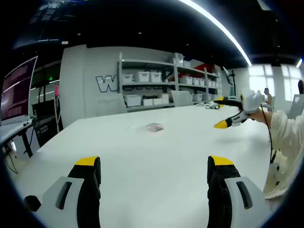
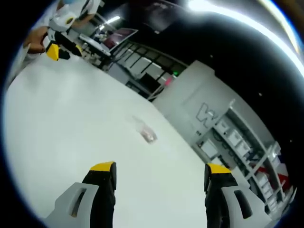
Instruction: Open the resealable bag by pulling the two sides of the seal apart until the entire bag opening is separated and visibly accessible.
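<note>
A small clear resealable bag [image 1: 154, 127] lies flat on the white table [image 1: 142, 185], far out ahead of both grippers; it also appears as a faint patch, the bag [image 2: 147, 133], in the right gripper view. My left gripper [image 1: 154, 164] hovers over the near table edge, open, nothing between its jaws. My right gripper [image 2: 160, 168] is likewise open and empty above the table [image 2: 57, 133]. From the left gripper view, the right gripper [image 1: 221, 113] enters from the right, held in a hand, yellow tips apart. The left gripper [image 2: 59, 50] appears far off at the upper left.
Shelves with white bins [image 1: 142, 76] stand behind the table, also seen as shelves [image 2: 237, 142]. A lit screen [image 1: 16, 90] sits on a side desk at the left. The person's white sleeve [image 1: 289, 137] is at the table's right edge.
</note>
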The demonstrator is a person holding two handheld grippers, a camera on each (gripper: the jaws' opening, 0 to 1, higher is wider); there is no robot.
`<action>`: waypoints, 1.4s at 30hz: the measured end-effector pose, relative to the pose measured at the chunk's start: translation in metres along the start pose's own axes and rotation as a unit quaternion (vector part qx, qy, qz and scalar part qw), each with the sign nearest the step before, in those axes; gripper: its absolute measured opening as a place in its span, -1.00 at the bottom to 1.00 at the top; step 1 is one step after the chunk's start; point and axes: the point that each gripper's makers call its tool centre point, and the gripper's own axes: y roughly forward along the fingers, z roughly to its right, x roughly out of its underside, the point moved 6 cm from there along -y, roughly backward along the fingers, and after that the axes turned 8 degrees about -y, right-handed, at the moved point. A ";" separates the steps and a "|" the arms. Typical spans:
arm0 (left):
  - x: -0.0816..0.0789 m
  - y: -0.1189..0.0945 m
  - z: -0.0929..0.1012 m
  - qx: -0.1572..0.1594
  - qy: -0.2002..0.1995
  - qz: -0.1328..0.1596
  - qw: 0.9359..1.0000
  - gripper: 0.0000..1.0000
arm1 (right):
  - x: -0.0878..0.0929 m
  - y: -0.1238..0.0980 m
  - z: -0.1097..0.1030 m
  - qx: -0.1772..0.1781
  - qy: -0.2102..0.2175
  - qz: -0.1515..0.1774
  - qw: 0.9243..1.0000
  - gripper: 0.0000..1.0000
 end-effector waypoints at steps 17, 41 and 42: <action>0.002 0.000 -0.001 -0.001 -0.003 -0.001 1.000 0.85 | -0.009 0.015 -0.003 -0.010 -0.011 0.009 1.000 0.48; 0.000 -0.002 -0.003 -0.002 -0.003 0.002 1.000 0.85 | -0.014 0.027 -0.004 -0.021 -0.035 0.006 0.999 0.45; 0.000 -0.002 -0.003 -0.002 -0.003 0.002 1.000 0.85 | -0.014 0.028 -0.004 -0.021 -0.034 0.007 0.999 0.45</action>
